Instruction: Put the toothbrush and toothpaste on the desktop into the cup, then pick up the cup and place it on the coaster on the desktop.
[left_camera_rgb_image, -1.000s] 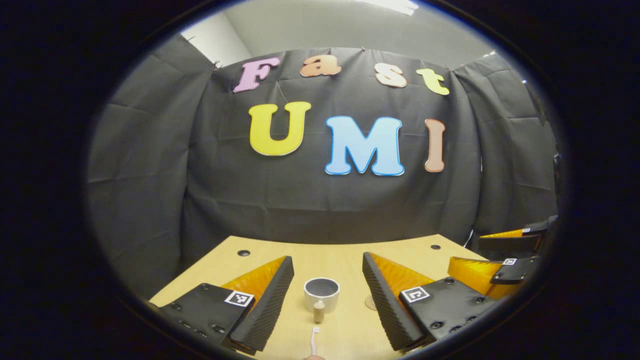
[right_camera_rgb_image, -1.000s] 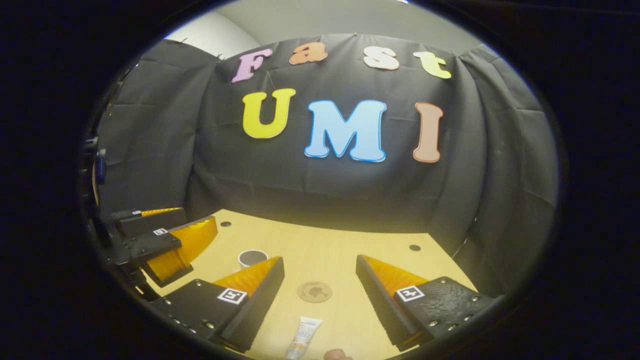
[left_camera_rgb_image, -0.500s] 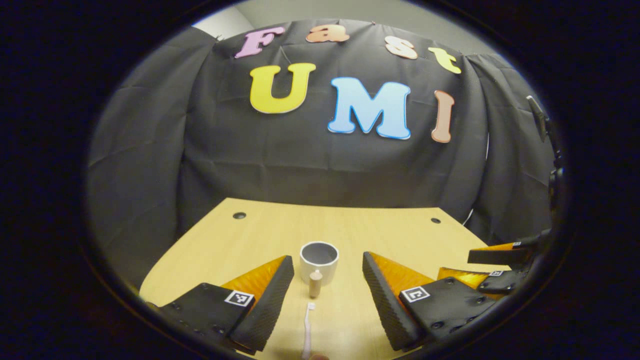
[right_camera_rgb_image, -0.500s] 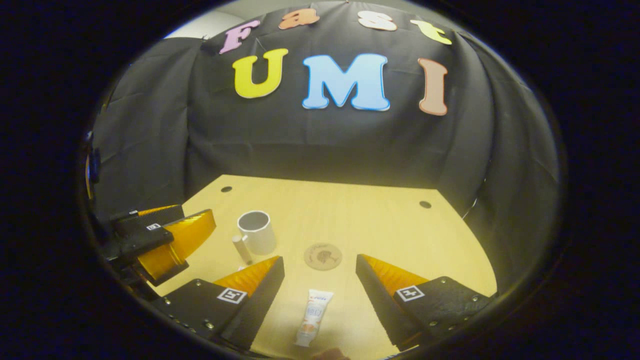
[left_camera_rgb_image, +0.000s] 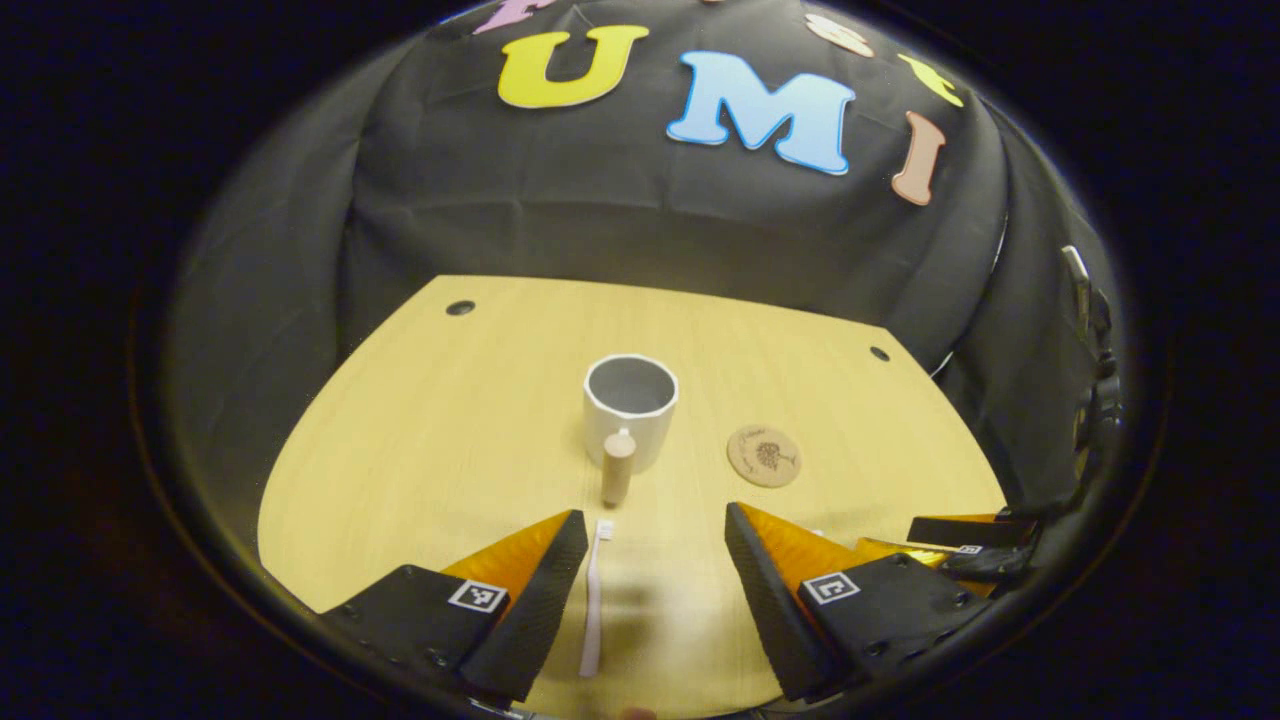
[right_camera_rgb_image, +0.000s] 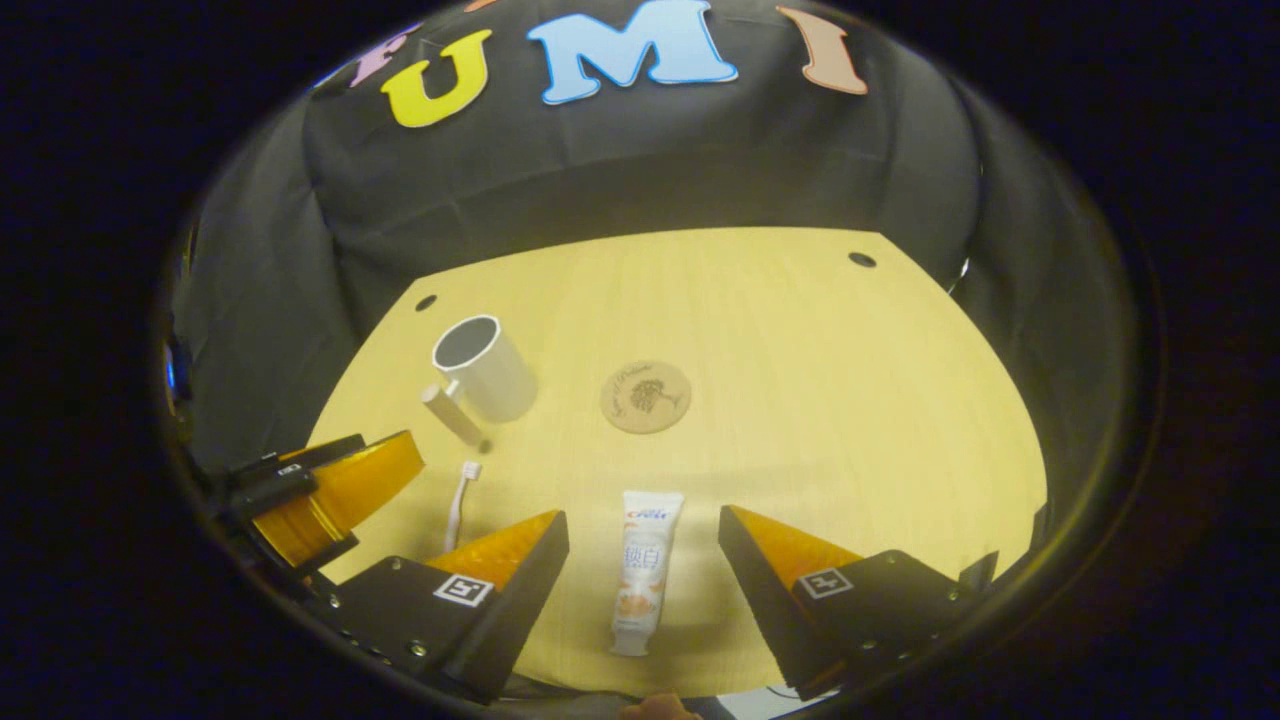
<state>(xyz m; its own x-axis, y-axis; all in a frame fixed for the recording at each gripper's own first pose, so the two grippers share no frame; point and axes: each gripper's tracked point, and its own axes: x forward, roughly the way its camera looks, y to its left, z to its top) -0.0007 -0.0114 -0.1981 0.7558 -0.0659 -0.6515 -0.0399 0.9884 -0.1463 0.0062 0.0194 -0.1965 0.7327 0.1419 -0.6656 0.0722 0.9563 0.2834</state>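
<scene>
The toothbrush (left_camera_rgb_image: 592, 600) lies lengthwise between the open left hand-held gripper's (left_camera_rgb_image: 655, 600) fingers. The toothpaste (right_camera_rgb_image: 640, 570) lies likewise inside the open right hand-held gripper (right_camera_rgb_image: 640, 590).

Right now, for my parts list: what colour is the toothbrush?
White, lying on the desk; clearest in the left gripper view: toothbrush.

Unreadable print on toothpaste (right_camera_rgb_image: 642, 570)

Lying or standing on the bench (right_camera_rgb_image: 800, 400): one cup (right_camera_rgb_image: 485, 368), one coaster (right_camera_rgb_image: 646, 397), one toothbrush (right_camera_rgb_image: 459, 503), one toothpaste tube (right_camera_rgb_image: 640, 570), one small wooden peg (right_camera_rgb_image: 452, 414). Two grippers are hovering.
</scene>
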